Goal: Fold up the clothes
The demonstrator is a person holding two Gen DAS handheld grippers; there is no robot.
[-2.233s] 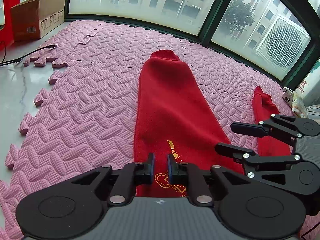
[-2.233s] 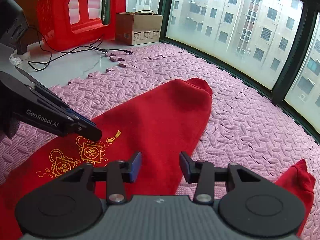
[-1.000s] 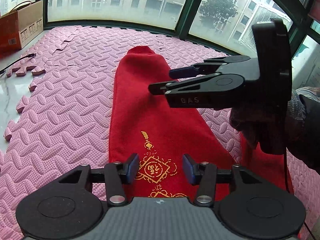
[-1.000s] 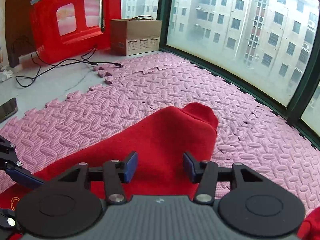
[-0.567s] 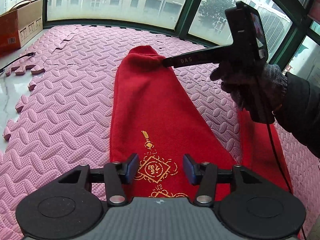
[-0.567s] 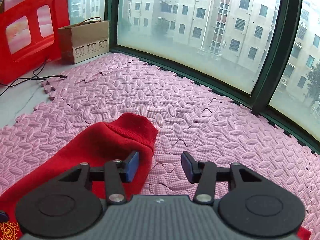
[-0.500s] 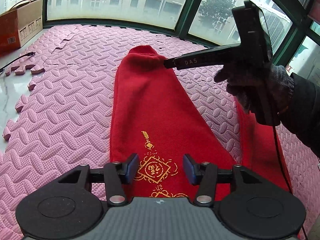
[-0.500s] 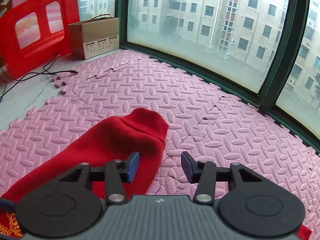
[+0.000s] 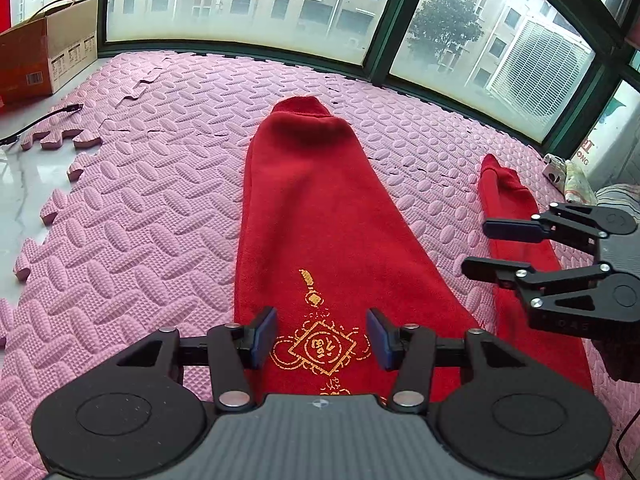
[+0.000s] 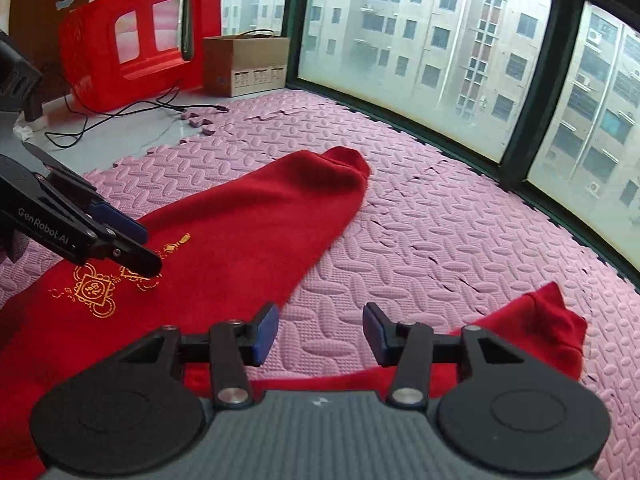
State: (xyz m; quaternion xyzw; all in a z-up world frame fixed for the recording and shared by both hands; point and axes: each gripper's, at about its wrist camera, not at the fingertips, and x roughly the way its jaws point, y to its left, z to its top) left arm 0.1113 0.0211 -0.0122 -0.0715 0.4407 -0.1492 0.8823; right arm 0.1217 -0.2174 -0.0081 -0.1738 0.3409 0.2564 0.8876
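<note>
A red garment [image 9: 312,216] with gold embroidery [image 9: 320,348] lies flat on the pink foam mat [image 9: 120,220], one sleeve stretched away from me. Its other sleeve [image 9: 508,208] lies at the right. My left gripper [image 9: 322,338] is open and empty, just above the embroidered part. My right gripper [image 9: 478,248] is open and empty above the right sleeve. In the right wrist view the right gripper [image 10: 319,334] hovers over bare mat between the long sleeve [image 10: 260,216] and the other sleeve [image 10: 548,328], and the left gripper [image 10: 140,248] hangs open over the embroidery.
A cardboard box [image 9: 48,52] stands at the far left by the window. A red plastic chair [image 10: 140,36] lies on its side behind a black cable [image 10: 120,112]. The window frame [image 9: 380,40] bounds the mat's far side. White floor [image 9: 16,184] lies left of the mat.
My right gripper has drawn back from the far sleeve cuff to the near right, low beside my left gripper. My left gripper, shut 2.2 s ago, has been open for the last second.
</note>
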